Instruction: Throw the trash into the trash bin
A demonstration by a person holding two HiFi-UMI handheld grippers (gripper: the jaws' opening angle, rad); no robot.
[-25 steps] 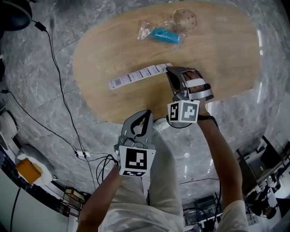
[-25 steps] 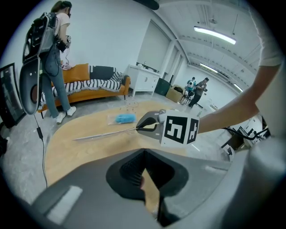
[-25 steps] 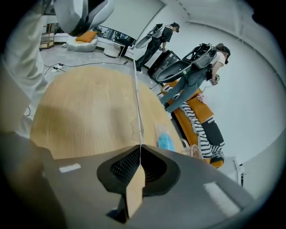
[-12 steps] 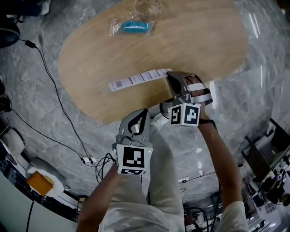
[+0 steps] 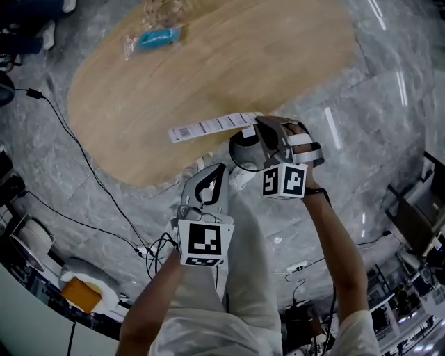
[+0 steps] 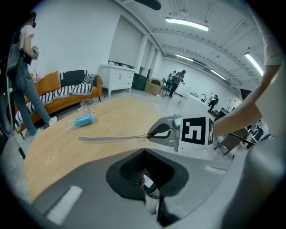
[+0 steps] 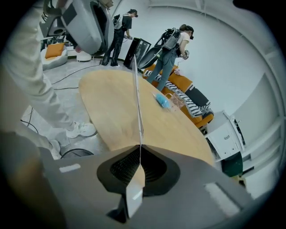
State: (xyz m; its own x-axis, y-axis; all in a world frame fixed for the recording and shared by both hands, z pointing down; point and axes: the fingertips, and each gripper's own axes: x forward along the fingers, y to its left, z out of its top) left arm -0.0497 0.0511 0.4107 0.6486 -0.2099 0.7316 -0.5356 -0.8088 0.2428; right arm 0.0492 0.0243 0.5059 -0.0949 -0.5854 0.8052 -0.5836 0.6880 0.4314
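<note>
A long white paper strip point(image 5: 208, 127) with a barcode hangs level over the near edge of the oval wooden table point(image 5: 139, 104). My right gripper point(image 5: 259, 125) is shut on its right end. In the right gripper view the strip point(image 7: 136, 94) runs edge-on away from the pinched jaws of that gripper point(image 7: 140, 149). A round grey trash bin point(image 5: 241, 147) stands on the floor just under this gripper. My left gripper point(image 5: 220, 172) hovers lower left, shut and holding nothing; its own view shows the right gripper point(image 6: 154, 133) holding the strip point(image 6: 111, 138).
A blue item in a clear bag point(image 5: 154, 38) and a clear cup point(image 5: 167, 8) lie at the table's far side. A white shoe point(image 5: 240, 178) and black cables point(image 5: 104, 195) are on the marble floor. People point(image 7: 170, 49) stand near an orange sofa point(image 6: 62, 91).
Both grippers have drawn back from the table toward its near edge, carrying the strip along. The grey bin has come into sight under the right gripper.
</note>
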